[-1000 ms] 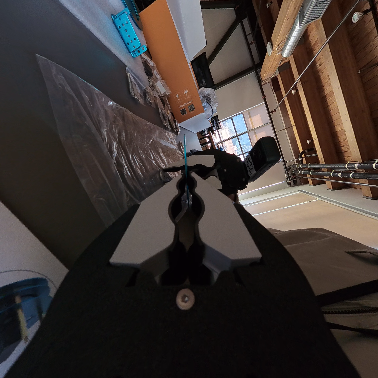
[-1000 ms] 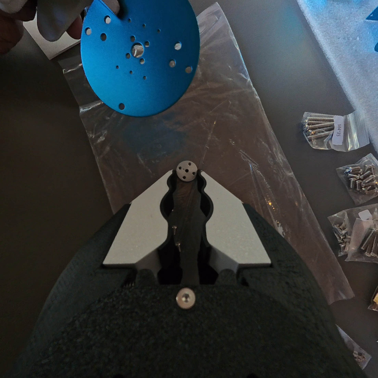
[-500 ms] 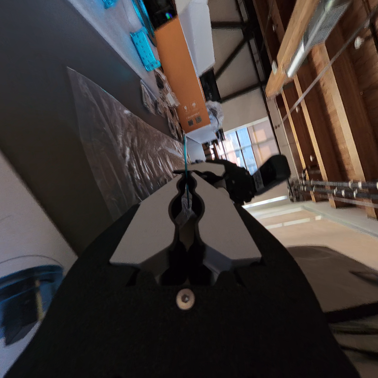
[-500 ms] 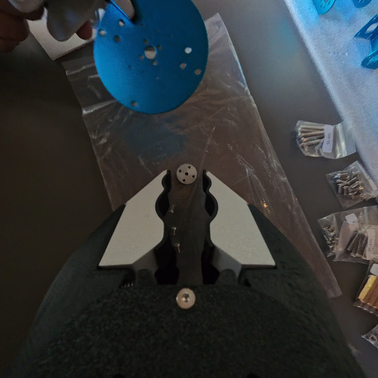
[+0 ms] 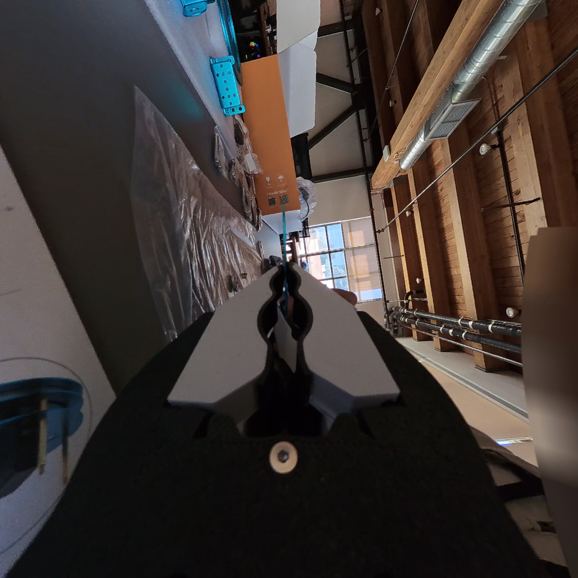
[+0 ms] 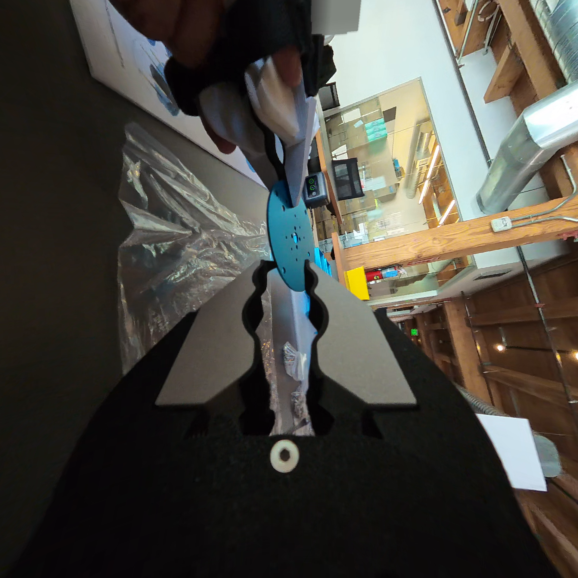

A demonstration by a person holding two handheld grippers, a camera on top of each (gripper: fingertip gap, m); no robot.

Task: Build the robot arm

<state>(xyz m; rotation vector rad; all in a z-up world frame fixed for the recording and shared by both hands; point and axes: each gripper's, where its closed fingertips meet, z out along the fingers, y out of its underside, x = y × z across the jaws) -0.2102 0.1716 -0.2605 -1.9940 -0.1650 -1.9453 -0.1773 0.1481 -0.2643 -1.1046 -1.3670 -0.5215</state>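
Note:
My left gripper (image 5: 286, 266) is shut on the rim of a thin blue round plate with many holes (image 5: 284, 225), which I see edge-on as a teal line. In the right wrist view the same plate (image 6: 289, 237) hangs upright from the left gripper (image 6: 291, 175), held in a person's hand (image 6: 187, 28). My right gripper (image 6: 284, 267) is open and empty. The plate's lower edge shows in the gap between its fingertips, and I cannot tell if they touch it. A small round metal part (image 5: 234, 283) lies on the plastic bag.
A crumpled clear plastic bag (image 5: 187, 234) (image 6: 175, 244) lies on the dark table. Small bags of screws (image 5: 240, 175) (image 6: 294, 362), a blue bracket (image 5: 226, 87) and an orange box (image 5: 269, 140) lie beyond. A white printed sheet (image 5: 31, 312) (image 6: 125, 62) lies beside the bag. Some 5 cm of space lies between my two pairs of fingers. The blue bracket (image 5: 226, 87) is about 25 cm from my right fingertips.
My right gripper has opened and the small silver hub is gone from its tips. It has swung from looking down at the table to looking along it. The plate now stands close ahead.

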